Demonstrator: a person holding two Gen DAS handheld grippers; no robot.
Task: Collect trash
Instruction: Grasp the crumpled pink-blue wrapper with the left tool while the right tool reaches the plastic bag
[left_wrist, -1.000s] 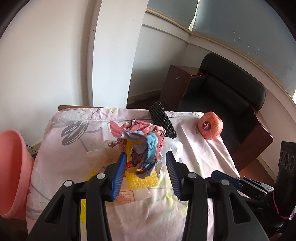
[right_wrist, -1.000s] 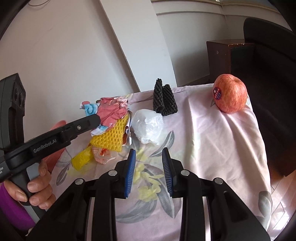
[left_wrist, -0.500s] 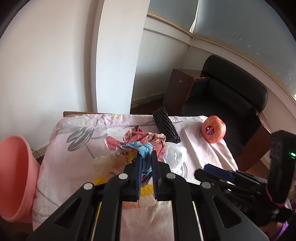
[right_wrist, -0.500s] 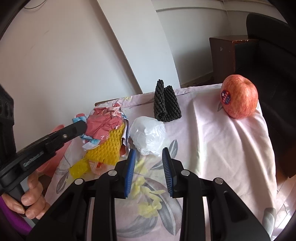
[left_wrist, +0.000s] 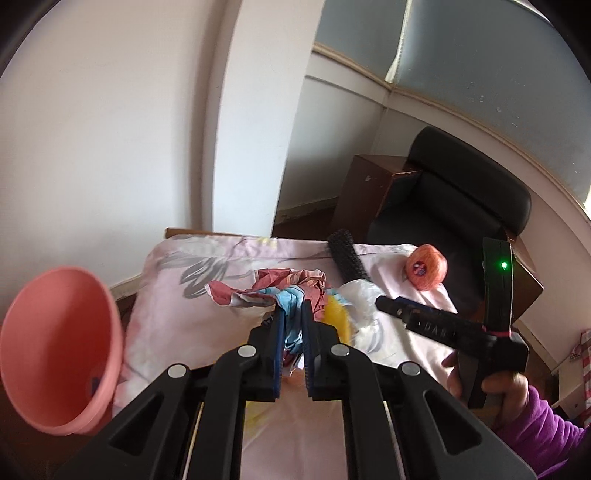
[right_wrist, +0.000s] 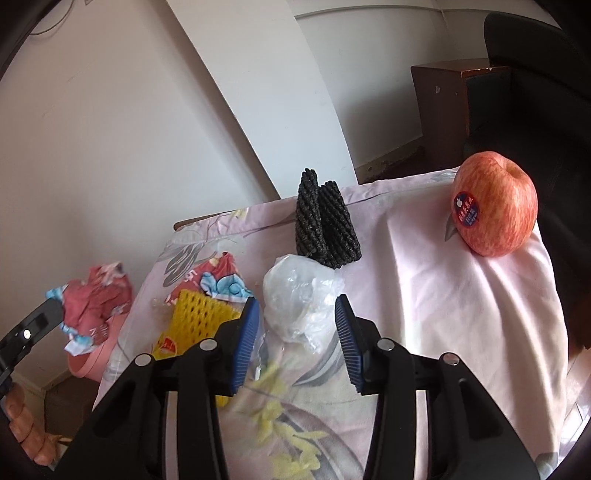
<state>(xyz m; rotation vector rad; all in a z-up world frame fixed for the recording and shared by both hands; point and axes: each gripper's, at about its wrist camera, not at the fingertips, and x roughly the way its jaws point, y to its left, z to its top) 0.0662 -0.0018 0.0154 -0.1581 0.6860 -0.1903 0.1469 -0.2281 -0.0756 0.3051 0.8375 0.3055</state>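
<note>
White walls and a dark armchair back a table draped in a pale floral cloth. At the left edge of that table, the left gripper is clamped on a crumpled wrapper, red with light-blue patches; the bunched paper lies across the fingertips, its longer span running left to right, and from the right wrist view it hangs off the table edge, above a pink bucket that stands beside the table with its mouth tilted toward the camera. A second scrap of the same red and blue print rests on the cloth, touching a yellow foam net whose length runs toward the near-left corner. Just beside these sits a clear plastic bag, crumpled into a lump, and the right gripper hovers with its blue pads spread wide on either side of it, not touching. Behind the bag a black foam net stands folded, its ridges pointing up. An apple with a sticker rests near the far-right corner, well apart from the trash.
</note>
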